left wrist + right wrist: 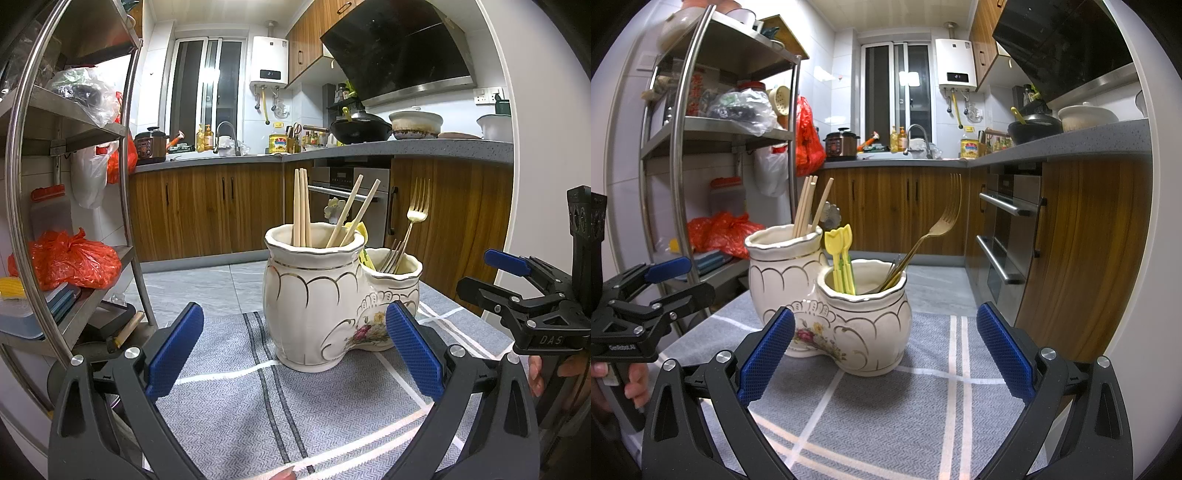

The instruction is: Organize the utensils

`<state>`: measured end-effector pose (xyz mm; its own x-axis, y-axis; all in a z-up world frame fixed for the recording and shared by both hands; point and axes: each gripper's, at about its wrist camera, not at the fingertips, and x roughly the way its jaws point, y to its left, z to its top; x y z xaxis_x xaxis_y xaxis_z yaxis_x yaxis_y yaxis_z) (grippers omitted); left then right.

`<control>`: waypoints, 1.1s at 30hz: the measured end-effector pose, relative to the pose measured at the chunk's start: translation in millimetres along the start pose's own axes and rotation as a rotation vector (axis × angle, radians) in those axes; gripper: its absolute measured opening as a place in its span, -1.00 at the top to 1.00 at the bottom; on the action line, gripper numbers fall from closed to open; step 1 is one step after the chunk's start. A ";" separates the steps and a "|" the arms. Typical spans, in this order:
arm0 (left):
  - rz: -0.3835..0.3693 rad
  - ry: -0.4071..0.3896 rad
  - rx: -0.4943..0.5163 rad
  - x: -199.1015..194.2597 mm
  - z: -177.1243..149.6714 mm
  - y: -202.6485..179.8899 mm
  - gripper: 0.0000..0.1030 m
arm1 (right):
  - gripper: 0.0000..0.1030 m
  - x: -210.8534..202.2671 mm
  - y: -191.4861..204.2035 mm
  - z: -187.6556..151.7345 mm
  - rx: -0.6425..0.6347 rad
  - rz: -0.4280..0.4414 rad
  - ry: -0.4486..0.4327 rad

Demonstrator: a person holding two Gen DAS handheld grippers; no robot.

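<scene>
A cream ceramic utensil holder (325, 302) with gold trim and a painted flower stands on a grey cloth (236, 398) with white and dark stripes, which covers the counter. The holder has two joined cups. The taller cup (783, 258) holds wooden chopsticks (302, 206) standing and leaning against its rim. The shorter cup (864, 306) holds a gold fork (938, 229), tines up and leaning outward, some smaller forks, and yellow tulip-shaped picks (840, 254).

The left gripper (295, 350) hangs low over the cloth in front of the holder, its blue-padded fingers (173, 350) spread wide and holding nothing. The right gripper (886, 350) faces the shorter cup from the other side, fingers (1004, 354) likewise spread wide and empty. Bare cloth lies between each gripper and the holder's base.

A steel shelf rack (683, 147) stands close by on the left; wooden cabinets (1082, 240) and an oven stand beyond the cloth's right edge.
</scene>
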<state>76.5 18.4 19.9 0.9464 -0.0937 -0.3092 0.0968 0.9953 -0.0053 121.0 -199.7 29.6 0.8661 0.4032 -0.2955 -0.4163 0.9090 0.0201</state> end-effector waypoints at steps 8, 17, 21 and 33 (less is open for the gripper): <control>0.000 0.001 0.000 -0.6 0.0 0.0 -0.89 | -0.90 -0.1 0.1 0.0 0.000 0.000 0.000; 0.001 0.001 -0.001 -0.1 0.1 1.2 -0.89 | -0.90 0.1 0.0 -0.1 0.001 0.000 0.001; 0.005 0.004 -0.004 -1.3 -1.6 2.0 -0.89 | -0.90 0.0 0.2 0.0 0.001 0.000 0.001; 0.019 0.015 -0.006 -0.7 -2.2 5.6 -0.89 | -0.90 0.2 -0.6 0.0 0.003 0.000 0.003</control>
